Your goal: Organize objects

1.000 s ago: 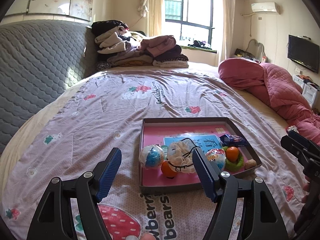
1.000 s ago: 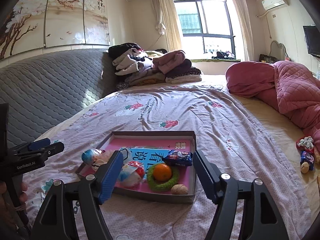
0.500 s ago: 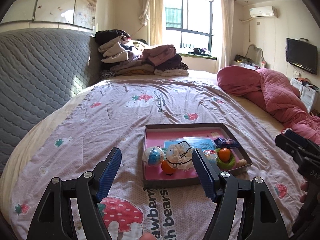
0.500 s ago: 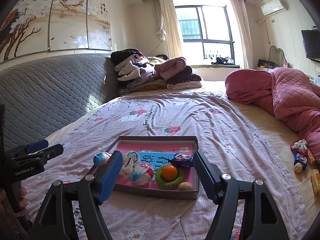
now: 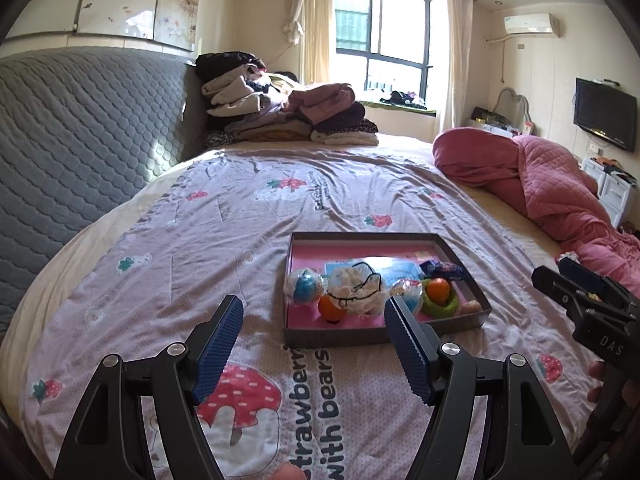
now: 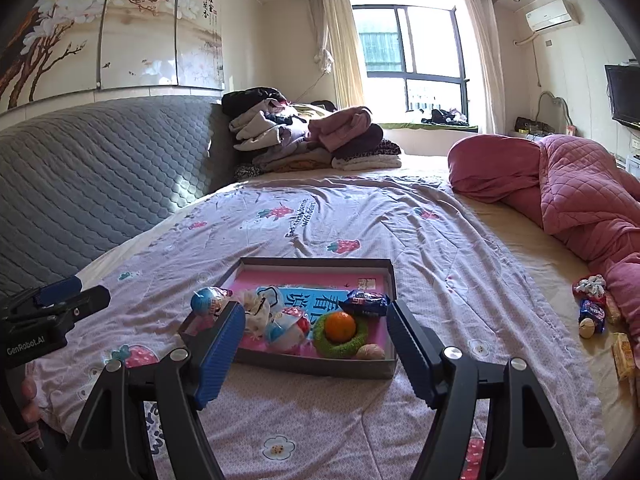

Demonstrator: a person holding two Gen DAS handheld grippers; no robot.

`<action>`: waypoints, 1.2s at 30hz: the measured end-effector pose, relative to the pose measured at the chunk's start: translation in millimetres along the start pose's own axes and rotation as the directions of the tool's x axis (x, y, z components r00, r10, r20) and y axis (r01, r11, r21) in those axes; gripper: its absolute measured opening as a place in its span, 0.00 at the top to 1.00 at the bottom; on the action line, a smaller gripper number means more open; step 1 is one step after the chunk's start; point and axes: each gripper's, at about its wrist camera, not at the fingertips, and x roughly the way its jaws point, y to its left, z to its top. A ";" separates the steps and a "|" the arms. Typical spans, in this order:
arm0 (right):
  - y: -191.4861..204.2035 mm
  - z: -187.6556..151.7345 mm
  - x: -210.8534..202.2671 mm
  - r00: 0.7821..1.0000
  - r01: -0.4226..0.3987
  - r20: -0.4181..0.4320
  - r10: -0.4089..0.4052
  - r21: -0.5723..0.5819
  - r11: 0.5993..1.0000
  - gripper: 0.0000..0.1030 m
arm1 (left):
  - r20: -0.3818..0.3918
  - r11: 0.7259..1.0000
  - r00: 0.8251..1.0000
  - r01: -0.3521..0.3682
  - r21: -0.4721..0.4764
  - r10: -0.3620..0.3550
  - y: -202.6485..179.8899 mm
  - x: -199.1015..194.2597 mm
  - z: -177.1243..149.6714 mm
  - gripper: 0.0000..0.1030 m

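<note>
Looks mostly done to me: the shallow grey cardboard tray with the pink bottom [image 6: 320, 366] sits on the strawberry-print bedspread [image 5: 240, 216] and already holds an orange in a green crocheted ring [image 6: 340, 326], a second orange [image 5: 331, 307], a white drawstring pouch [image 5: 354, 290], some round wrapped toys and a blue snack packet [image 6: 366, 302]. A few small loose bits [image 6: 592, 312] by the pink quilt [image 6: 580, 196] are left. Left gripper [image 5: 314, 346] and right gripper [image 6: 316, 350] both gape wide, holding nothing, short of the tray.
</note>
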 end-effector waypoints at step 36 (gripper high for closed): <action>-15.2 -59.6 49.7 0.991 0.035 -0.127 -0.028 0.055 0.998 0.29 | -0.086 0.999 0.995 -0.041 -0.004 0.040 0.2 63.3 -59.4 0.28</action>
